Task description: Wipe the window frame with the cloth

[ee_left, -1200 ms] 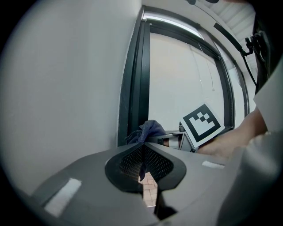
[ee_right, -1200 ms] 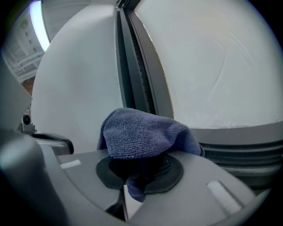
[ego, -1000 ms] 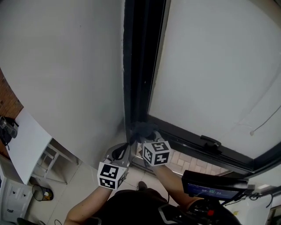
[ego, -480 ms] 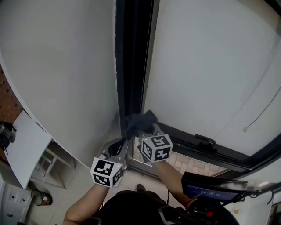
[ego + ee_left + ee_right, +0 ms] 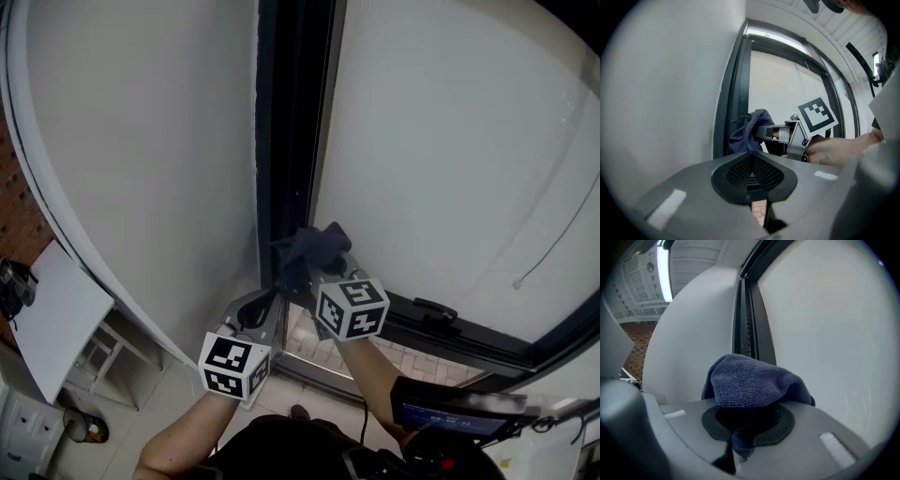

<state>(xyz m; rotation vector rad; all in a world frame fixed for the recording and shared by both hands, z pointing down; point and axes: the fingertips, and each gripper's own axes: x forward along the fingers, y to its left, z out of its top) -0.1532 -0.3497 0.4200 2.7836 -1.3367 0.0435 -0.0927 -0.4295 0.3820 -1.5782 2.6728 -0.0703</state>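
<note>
A dark blue cloth (image 5: 305, 251) is bunched against the black upright of the window frame (image 5: 291, 122), low down near its bottom corner. My right gripper (image 5: 317, 272) is shut on the cloth, which spills over its jaws in the right gripper view (image 5: 750, 385). My left gripper (image 5: 258, 314) hangs just left of and below it, shut with nothing between its pads. From the left gripper view the cloth (image 5: 747, 131) and the right gripper's marker cube (image 5: 816, 115) show ahead against the frame (image 5: 733, 93).
A pale wall (image 5: 141, 141) lies left of the frame and the pale pane (image 5: 450, 141) right of it. The black bottom rail (image 5: 469, 328) carries a handle (image 5: 433, 309). Below left stands a white table (image 5: 52, 314).
The right gripper has carried the cloth up the upright from the bottom corner. The left gripper has risen a little with it and stays shut.
</note>
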